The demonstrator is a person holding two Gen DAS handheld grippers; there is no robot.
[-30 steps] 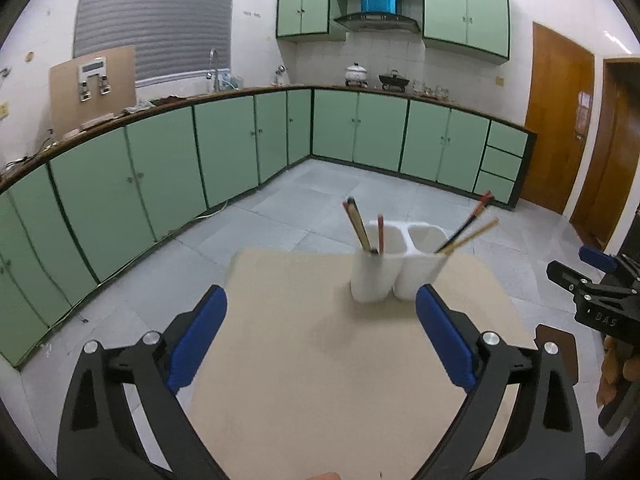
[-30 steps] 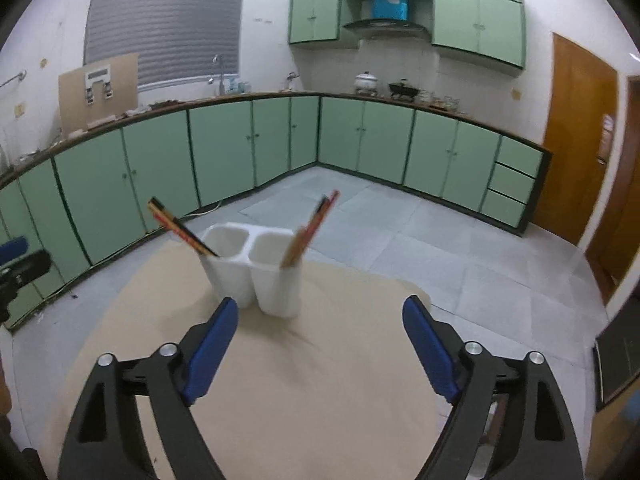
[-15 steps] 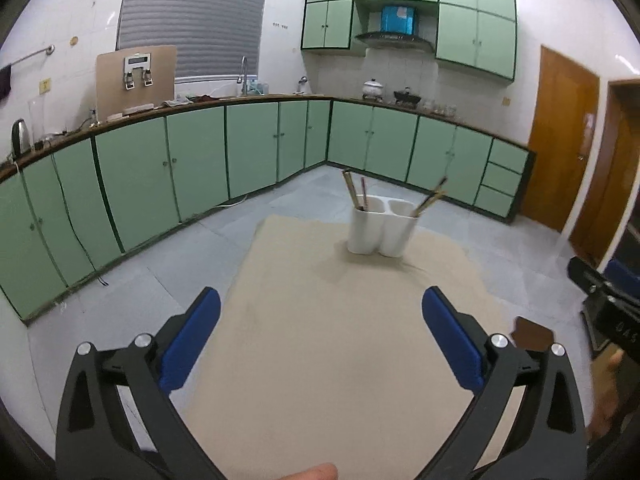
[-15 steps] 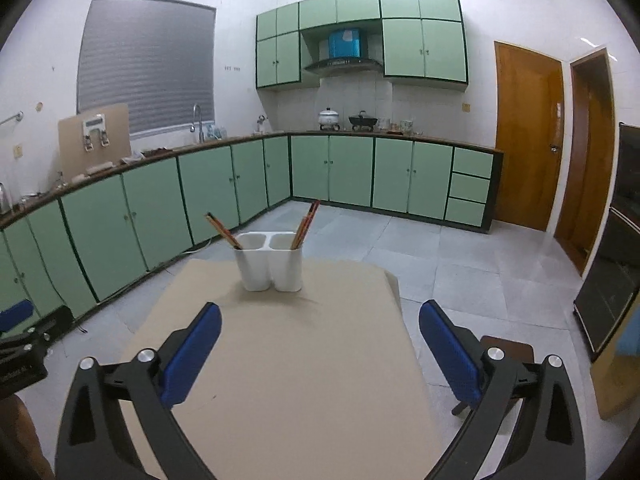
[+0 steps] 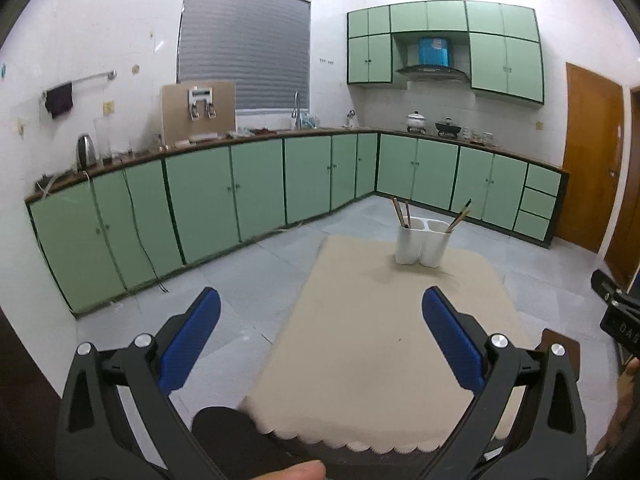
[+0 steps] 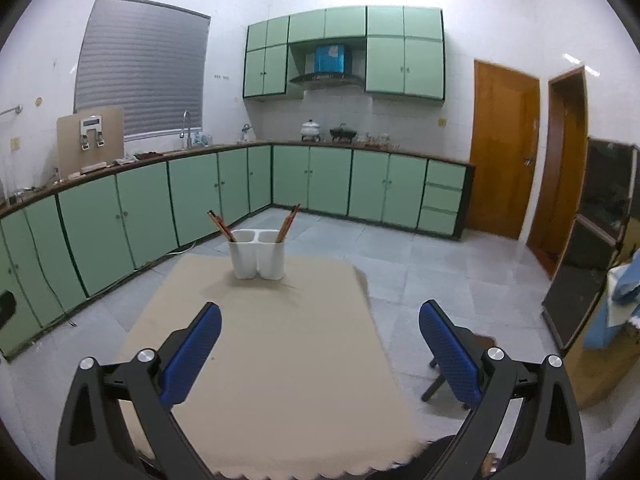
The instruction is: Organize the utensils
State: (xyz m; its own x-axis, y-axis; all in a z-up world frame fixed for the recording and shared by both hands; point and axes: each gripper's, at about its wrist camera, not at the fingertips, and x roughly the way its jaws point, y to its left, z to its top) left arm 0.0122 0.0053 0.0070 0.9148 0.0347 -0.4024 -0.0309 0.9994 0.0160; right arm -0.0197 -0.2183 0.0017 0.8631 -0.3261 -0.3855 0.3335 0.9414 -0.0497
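At the table's (image 6: 280, 360) far end stands the white two-cup holder (image 6: 258, 254), chopsticks (image 6: 219, 225) leaning in both cups. Left gripper (image 5: 320, 332) and right gripper (image 6: 320, 336) sit well short of the holder, jaws spread wide, holding nothing.

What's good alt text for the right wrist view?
The open, empty right gripper hovers over a beige-covered table, pointing at a white two-compartment utensil holder at the far end with chopsticks leaning out of each compartment. Green kitchen cabinets line the walls behind.
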